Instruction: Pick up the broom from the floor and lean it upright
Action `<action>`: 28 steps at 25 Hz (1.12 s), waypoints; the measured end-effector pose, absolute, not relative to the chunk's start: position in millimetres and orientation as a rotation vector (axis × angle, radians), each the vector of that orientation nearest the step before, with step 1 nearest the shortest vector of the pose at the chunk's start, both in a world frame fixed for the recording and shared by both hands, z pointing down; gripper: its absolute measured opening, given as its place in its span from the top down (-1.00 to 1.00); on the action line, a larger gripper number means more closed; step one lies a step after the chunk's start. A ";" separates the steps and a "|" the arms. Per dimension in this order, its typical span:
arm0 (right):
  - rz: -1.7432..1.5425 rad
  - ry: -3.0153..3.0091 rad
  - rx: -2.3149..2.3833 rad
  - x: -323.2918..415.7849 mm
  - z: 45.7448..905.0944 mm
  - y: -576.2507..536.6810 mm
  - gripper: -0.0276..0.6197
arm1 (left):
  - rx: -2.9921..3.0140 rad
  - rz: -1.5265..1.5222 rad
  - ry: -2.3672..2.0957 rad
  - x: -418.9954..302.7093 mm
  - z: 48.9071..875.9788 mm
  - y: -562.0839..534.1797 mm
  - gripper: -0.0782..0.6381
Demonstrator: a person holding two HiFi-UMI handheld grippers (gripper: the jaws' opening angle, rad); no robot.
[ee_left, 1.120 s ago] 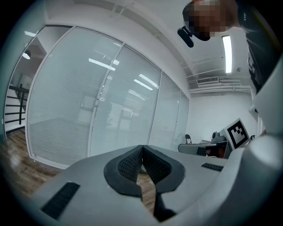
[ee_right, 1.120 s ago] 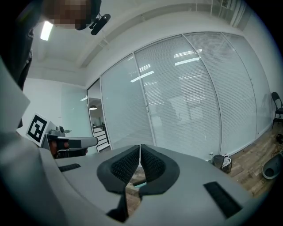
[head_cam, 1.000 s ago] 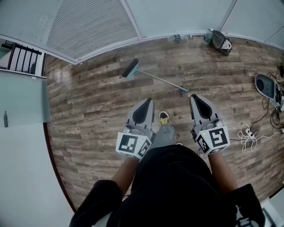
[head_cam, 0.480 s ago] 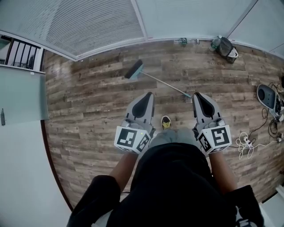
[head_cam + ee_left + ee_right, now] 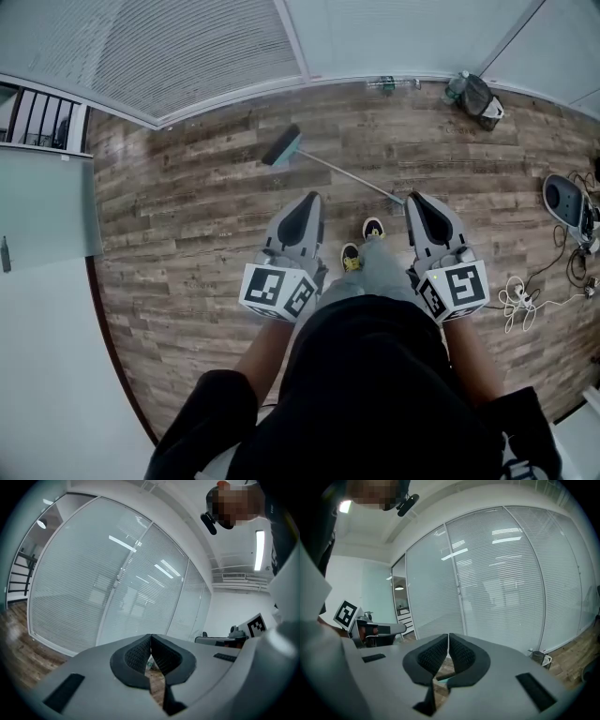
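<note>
The broom (image 5: 323, 164) lies flat on the wooden floor ahead of me, its teal head (image 5: 280, 147) to the upper left and its thin grey handle running down-right. My left gripper (image 5: 312, 199) is shut and empty, held level above the floor just short of the handle's middle. My right gripper (image 5: 412, 198) is also shut and empty, its tip right by the handle's near end in the head view. In the left gripper view the jaws (image 5: 150, 637) meet with nothing between them; the right gripper view shows the same (image 5: 448, 636). Through the gap in the right jaws a strip of the broom (image 5: 443, 678) shows.
Glass walls with white blinds (image 5: 197, 47) stand behind the broom. A dark bag (image 5: 476, 97) rests at the wall's foot at the upper right. A grey device (image 5: 564, 199) and white cables (image 5: 520, 295) lie on the floor at the right. My own feet (image 5: 361, 242) are between the grippers.
I have stepped forward: both grippers have moved closer to the broom, and the right tip now reaches the handle's near end. Both stayed shut.
</note>
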State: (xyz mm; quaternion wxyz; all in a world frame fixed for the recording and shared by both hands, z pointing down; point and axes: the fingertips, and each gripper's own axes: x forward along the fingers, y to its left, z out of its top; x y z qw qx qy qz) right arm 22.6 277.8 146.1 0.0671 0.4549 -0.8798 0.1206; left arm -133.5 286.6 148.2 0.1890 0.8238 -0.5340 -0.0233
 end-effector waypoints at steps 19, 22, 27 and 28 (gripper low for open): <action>0.422 -2.634 1.330 53.5 160.7 164.3 0.84 | 2.302 -0.005 -1.573 -112.5 141.1 178.3 0.72; 0.439 -2.653 1.326 65.0 160.7 144.1 0.85 | 2.321 0.030 -1.581 -99.3 136.9 156.9 0.72; 0.467 -2.686 1.310 75.4 164.1 116.9 0.85 | 2.351 0.064 -1.598 -83.4 129.2 132.5 0.72; 0.469 -2.694 1.302 76.1 163.9 113.4 0.85 | 2.348 0.066 -1.614 -82.6 127.6 130.1 0.72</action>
